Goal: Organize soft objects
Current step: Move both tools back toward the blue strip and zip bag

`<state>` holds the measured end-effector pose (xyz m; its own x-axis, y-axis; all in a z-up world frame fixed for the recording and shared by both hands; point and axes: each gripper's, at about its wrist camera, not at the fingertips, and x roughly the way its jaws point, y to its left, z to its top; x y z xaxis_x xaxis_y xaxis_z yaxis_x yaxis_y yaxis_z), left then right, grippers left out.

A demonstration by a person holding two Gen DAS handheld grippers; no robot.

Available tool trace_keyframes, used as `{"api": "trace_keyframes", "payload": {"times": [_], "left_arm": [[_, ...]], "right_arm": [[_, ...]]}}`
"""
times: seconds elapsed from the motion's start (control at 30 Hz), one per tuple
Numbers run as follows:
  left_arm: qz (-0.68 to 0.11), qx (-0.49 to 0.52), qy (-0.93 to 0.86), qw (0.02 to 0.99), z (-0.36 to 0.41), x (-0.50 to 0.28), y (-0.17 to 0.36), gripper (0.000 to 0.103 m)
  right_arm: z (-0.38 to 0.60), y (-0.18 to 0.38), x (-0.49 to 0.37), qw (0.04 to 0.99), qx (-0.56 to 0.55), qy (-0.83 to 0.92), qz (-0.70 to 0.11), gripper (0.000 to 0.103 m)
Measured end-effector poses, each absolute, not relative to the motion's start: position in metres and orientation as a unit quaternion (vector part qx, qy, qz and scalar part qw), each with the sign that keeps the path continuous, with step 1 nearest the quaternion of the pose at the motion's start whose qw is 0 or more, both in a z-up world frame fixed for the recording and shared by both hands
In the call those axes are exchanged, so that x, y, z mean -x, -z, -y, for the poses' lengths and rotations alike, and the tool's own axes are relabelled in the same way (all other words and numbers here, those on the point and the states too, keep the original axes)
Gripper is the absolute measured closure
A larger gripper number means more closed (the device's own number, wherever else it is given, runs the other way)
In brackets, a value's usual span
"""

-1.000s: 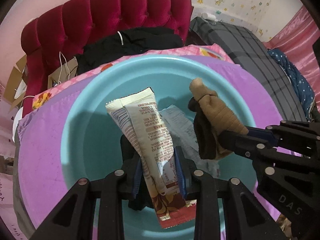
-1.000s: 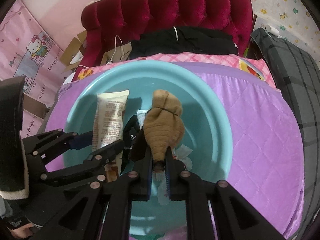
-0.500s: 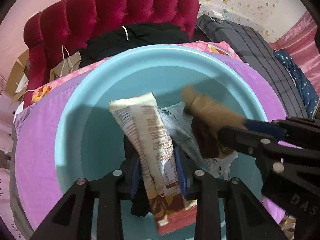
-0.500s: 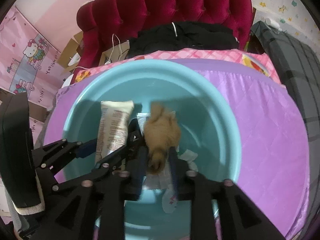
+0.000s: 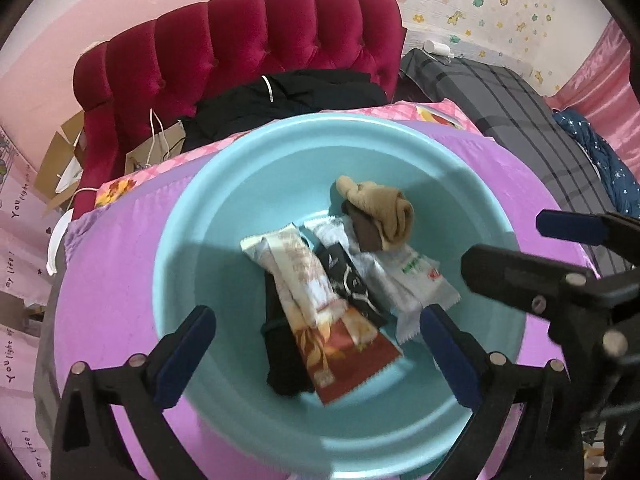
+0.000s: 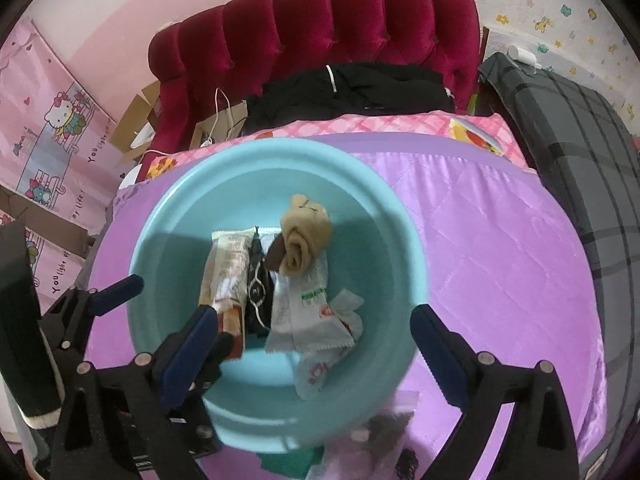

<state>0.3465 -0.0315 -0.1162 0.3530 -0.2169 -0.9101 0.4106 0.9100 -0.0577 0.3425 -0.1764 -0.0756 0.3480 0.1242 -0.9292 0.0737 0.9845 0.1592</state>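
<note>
A light blue basin (image 5: pixel 192 240) (image 6: pixel 404 248) sits on the purple quilt. In it lie a cream and red snack packet (image 5: pixel 316 300) (image 6: pixel 226 268), a rolled tan and brown sock (image 5: pixel 380 212) (image 6: pixel 302 240), a black packet (image 5: pixel 352 284) (image 6: pixel 256 288), white wrappers (image 5: pixel 416 280) (image 6: pixel 312 312) and a black cloth (image 5: pixel 280 352). My left gripper (image 5: pixel 316 340) is open and empty above the basin's near side. My right gripper (image 6: pixel 314 332) is open and empty above the basin; it also shows at the right of the left wrist view (image 5: pixel 532 248).
A red tufted headboard (image 5: pixel 248 52) (image 6: pixel 320 36) with black clothing (image 5: pixel 288 96) (image 6: pixel 352 88) stands behind. A grey plaid blanket (image 5: pixel 520 120) (image 6: pixel 580 140) lies to the right. More soft items (image 6: pixel 360 448) lie on the quilt (image 6: pixel 500 260) in front of the basin.
Both grippers have opened and pulled back. The snack packet dropped from the left gripper and the rolled sock from the right; both now lie in the basin.
</note>
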Motion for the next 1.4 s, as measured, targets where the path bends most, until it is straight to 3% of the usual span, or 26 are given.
{"api": "trace_keyframes", "payload": {"times": [0.77,1.4], "left_arm": [[-0.505,-0.086,0.173,0.842,0.003,-0.218,0.064,0.000],[-0.515,-0.081,0.150,0.840,-0.049,-0.138,0.102,0.000]], "right_arm": [[0.167,0.023,-0.215,0.844,-0.034,-0.024,-0.535,0.000],[0.199,0.058,-0.129,0.846,-0.039,-0.021,-0.532,0.000]]}}
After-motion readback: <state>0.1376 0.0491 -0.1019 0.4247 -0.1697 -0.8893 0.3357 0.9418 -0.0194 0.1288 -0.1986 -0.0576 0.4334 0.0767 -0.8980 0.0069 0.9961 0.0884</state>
